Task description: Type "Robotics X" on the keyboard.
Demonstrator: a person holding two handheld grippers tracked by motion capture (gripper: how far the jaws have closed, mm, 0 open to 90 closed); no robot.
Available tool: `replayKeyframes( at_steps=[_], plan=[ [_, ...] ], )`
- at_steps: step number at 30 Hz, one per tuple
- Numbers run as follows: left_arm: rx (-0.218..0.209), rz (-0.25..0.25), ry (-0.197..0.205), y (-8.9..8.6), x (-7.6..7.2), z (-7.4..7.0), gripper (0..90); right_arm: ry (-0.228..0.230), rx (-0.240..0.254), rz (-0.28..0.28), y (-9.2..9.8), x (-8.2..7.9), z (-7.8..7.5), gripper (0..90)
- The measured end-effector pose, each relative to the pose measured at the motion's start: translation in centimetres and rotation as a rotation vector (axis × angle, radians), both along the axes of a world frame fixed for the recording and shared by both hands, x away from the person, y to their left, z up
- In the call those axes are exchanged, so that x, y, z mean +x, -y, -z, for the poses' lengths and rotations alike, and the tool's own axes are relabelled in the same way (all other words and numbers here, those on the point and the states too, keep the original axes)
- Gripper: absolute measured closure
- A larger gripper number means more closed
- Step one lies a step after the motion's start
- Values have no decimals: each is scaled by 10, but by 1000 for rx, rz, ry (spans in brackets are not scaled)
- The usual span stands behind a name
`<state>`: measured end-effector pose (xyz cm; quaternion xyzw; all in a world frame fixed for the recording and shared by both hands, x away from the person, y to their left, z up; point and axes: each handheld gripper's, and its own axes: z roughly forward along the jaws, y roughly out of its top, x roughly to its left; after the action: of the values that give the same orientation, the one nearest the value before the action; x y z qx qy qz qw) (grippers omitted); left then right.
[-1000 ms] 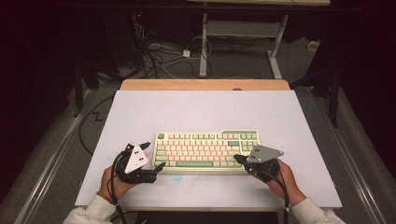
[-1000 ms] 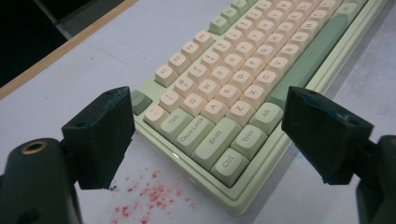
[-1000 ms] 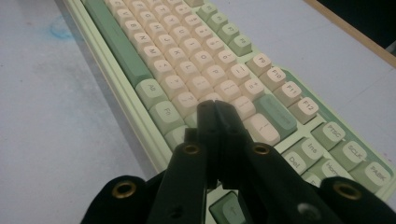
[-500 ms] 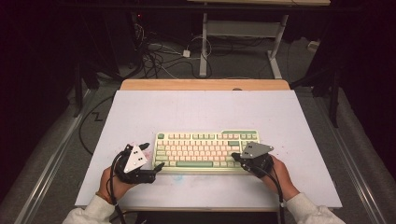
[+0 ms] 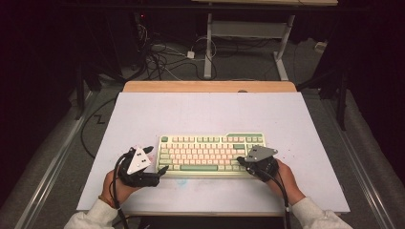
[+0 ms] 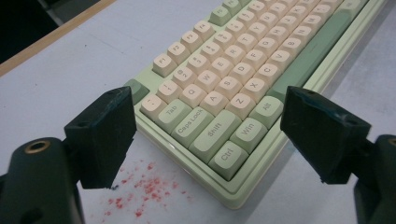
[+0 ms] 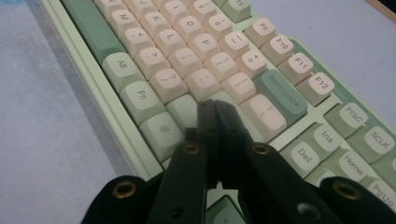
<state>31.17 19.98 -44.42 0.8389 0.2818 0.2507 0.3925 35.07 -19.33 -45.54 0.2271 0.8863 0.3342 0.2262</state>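
Note:
A cream and green keyboard [image 5: 210, 152] lies on the white table top. My left gripper [image 5: 157, 159] stands open just off its front left corner; in the left gripper view the wide-apart jaws frame the Ctrl and Shift keys of the keyboard [image 6: 233, 70], with nothing between the left gripper [image 6: 212, 133] pads. My right gripper [image 5: 240, 161] hangs over the keyboard's right end. In the right gripper view the right gripper [image 7: 215, 107] is shut, its tips together over a pale green key beside a large cream key of the keyboard [image 7: 187, 51]. Whether the tips touch that key I cannot tell.
Red specks [image 6: 140, 191] dot the table top [image 5: 200, 112] near the keyboard's left corner. A wooden strip [image 5: 210, 87] runs along the table's far edge. Cables [image 5: 162, 62] and desk legs [image 5: 208, 47] lie on the floor behind.
My right gripper has shifted slightly left over the keyboard's right end. The left gripper has kept still.

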Motion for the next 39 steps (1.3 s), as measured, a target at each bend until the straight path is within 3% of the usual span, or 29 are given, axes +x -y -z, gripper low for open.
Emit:
replayKeyframes(
  at_steps=[3,5,12,17,39],
  plan=[
    [-12,4,-18,-1,2,-1,233,-1,0,1,0,0,0,900],
    [9,-10,-45,-1,3,-2,284,0,0,0,0,0,0,900],
    [-15,7,-56,-4,5,-7,691,7,-6,1,0,-1,0,900],
    [-1,15,-67,-3,5,-7,847,5,-6,0,0,-1,0,900],
    [41,79,-137,33,27,-4,874,12,-8,-2,1,-2,0,900]
  ],
)
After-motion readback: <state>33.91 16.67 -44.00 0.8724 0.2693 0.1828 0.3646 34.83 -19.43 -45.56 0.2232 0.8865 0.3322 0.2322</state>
